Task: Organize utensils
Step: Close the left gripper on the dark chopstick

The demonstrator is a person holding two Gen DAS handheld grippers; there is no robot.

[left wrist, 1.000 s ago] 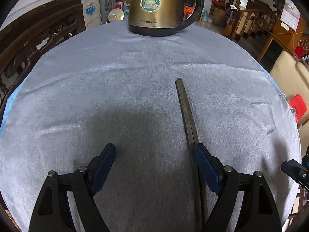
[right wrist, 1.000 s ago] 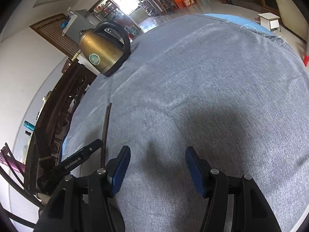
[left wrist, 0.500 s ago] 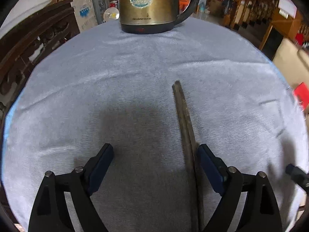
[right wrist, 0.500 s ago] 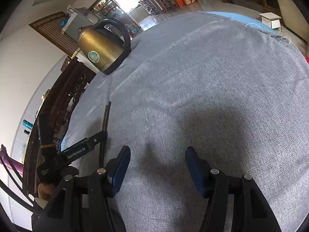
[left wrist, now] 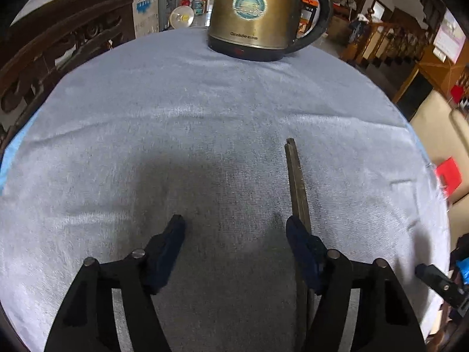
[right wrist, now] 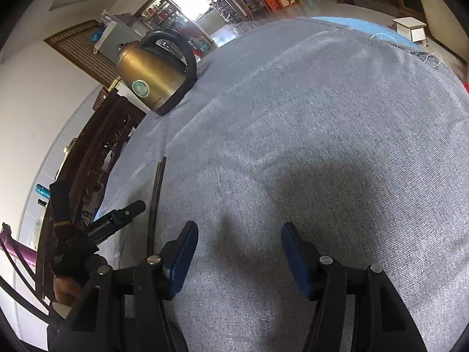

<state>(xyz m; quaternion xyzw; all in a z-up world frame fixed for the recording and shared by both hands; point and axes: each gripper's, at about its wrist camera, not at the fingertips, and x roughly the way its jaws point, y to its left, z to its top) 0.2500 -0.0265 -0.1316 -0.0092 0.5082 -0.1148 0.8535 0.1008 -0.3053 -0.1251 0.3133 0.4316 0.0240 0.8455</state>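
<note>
Chopsticks (left wrist: 297, 187) w/ kettle (left wrist: 258, 14) beyond

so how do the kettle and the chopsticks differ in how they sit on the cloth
The kettle stands upright at the far edge of the grey cloth; the chopsticks lie flat, nearer the camera.
The kettle is bulky, rounded and brass-coloured with a black handle; the chopsticks are thin, straight and dark.
The kettle stands well away from both tools; the chopsticks lie just outside one finger of the left tool.
Both rest on the cloth.

place: home living area | cues: brass kettle (left wrist: 258, 11) on cloth-covered bench (left wrist: 205, 111); carved wooden chair (left wrist: 58, 50) left of kettle; stair railing (left wrist: 390, 41) right of kettle
</note>
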